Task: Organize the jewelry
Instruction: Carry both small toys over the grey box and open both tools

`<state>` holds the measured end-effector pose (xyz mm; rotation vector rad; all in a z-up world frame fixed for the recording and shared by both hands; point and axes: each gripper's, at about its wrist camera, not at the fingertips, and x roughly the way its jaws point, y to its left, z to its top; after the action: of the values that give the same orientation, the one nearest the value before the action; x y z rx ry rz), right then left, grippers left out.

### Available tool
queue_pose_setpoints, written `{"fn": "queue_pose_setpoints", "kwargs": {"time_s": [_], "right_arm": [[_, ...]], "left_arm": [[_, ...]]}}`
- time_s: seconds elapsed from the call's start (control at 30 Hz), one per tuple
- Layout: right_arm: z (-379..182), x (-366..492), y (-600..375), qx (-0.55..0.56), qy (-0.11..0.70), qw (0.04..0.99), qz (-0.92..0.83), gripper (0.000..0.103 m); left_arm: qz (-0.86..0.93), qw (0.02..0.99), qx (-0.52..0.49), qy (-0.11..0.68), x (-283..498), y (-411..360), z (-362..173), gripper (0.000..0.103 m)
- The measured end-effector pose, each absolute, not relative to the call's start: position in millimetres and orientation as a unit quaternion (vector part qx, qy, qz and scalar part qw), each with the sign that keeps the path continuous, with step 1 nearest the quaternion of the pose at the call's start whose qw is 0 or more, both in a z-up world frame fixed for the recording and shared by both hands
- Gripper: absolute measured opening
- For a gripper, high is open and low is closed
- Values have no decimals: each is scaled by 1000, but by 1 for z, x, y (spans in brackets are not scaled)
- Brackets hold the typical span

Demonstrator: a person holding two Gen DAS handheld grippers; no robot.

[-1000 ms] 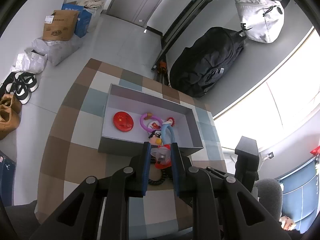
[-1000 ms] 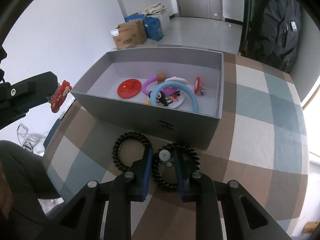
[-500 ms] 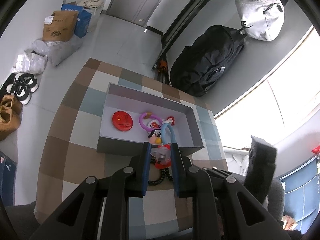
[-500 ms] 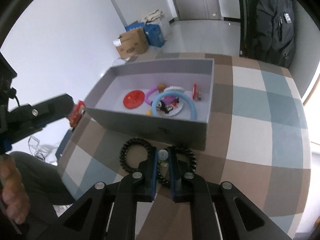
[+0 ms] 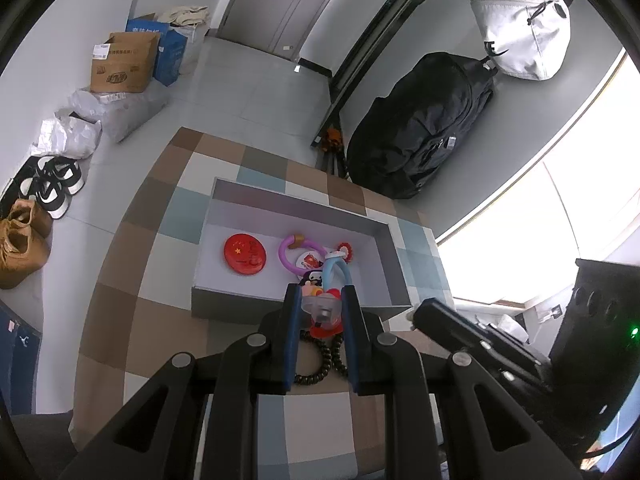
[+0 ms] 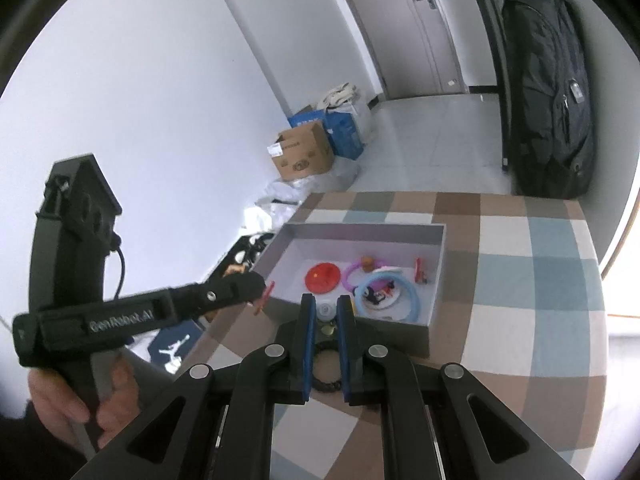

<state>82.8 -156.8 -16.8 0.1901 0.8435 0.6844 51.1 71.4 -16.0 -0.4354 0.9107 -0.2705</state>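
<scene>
A grey open box [image 5: 224, 208] [image 6: 436, 312] stands on the checked table. In it lie a red disc [image 5: 245, 254] [image 6: 322, 276], a purple ring [image 5: 298, 249], a blue ring [image 6: 386, 298] and small charms. My left gripper [image 5: 320, 312] is shut on a red and clear pin badge [image 5: 325, 316], held above the box's near wall. My right gripper [image 6: 325, 312] is shut on a small clear and gold pin [image 6: 326, 316], lifted near the box's front wall. A black bead bracelet [image 5: 320, 364] [image 6: 326, 376] lies on the table below the grippers.
The left gripper's body [image 6: 140, 316] reaches in at the left of the right wrist view. A black backpack [image 5: 420, 128], cardboard boxes [image 5: 120, 64] and shoes [image 5: 24, 236] are on the floor around the table. The table edge is near on the left.
My right gripper has closed on the small pin and risen from the table toward the box. My left gripper has stayed shut on the red badge and lifted slightly.
</scene>
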Motion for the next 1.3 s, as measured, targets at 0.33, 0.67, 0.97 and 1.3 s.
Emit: {"fn": "queue_pose_setpoints", "kwargs": {"time_s": [0.33,0.67,0.97,1.3], "right_arm": [[-10,100,-170,129,401,849,317,9],[-5,125,-169,145,400,847,320,10],[-18,150,-172,165,422,836,309,10],[-36,167,-166,166,449,822,309,10]], "left_arm": [[-123,871,-197,432,62,62,-13,15],[-121,862,-204,448,88,54,-19,15],[-112,855,-209,461,105,56,-27,15],[-114,845,-217,475,118,55,-35,15]]}}
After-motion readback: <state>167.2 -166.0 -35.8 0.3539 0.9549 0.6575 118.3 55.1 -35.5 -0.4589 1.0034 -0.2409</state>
